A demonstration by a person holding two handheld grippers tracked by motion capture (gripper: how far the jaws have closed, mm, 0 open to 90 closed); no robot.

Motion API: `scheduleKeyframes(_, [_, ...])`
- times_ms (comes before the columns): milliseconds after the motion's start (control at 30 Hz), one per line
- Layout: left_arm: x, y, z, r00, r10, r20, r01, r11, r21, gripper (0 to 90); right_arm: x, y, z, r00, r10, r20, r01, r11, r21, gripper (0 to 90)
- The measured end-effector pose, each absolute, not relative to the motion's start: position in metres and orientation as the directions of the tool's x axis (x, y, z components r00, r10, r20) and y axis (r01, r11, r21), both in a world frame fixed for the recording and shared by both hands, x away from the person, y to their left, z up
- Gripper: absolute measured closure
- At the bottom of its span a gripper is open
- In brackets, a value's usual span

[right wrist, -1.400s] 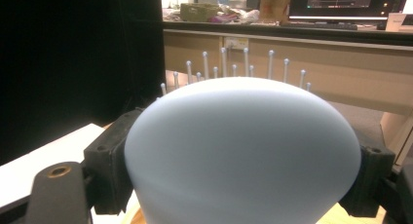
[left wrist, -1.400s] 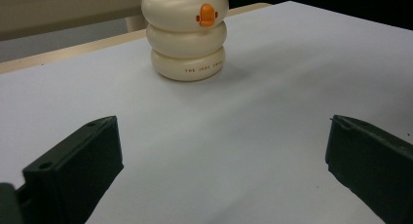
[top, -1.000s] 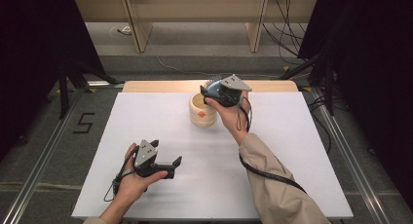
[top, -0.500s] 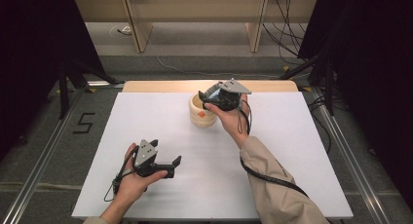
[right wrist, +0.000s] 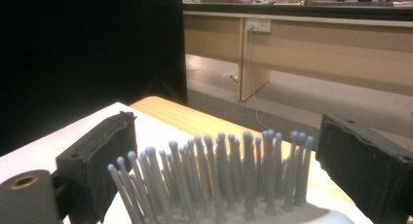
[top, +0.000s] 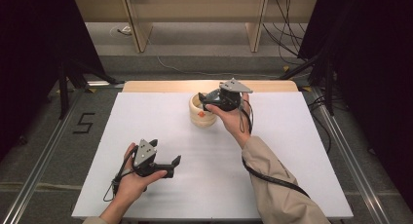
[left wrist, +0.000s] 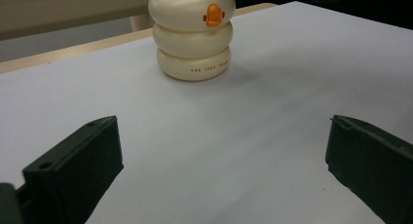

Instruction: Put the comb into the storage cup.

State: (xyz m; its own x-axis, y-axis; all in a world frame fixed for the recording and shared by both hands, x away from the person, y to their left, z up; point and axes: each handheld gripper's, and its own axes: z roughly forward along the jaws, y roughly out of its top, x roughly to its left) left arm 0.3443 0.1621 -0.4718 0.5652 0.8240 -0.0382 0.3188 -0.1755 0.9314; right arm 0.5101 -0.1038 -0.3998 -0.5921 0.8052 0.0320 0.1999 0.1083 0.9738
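Observation:
A cream ribbed cup (top: 200, 116) with an orange duck bill (left wrist: 213, 14) stands at the far middle of the white table. A hairbrush with grey-blue bristles (right wrist: 234, 185) stands in it. My right gripper (top: 207, 101) hovers over the cup's mouth. Its jaws have just been opening and stand open, with the bristles between them and a gap on each side (right wrist: 226, 156). My left gripper (top: 173, 166) rests low at the near left, open and empty, facing the cup (left wrist: 221, 170).
The white table top (top: 292, 151) ends at a wooden strip (top: 160, 86) along its far edge. Beyond it are a grey floor with cables and wooden desk legs (top: 139, 29). Black stands flank the table on both sides.

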Motion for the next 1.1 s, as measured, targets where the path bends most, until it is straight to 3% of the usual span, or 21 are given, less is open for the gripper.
scheduleKeyframes(1100, [0.345,0.163,-0.472,0.559,0.828,-0.041,0.324,-0.173,0.93,0.0,0.47,-0.147,-0.389,-0.654,0.757,0.019,0.213,0.159,0.964,7.2])
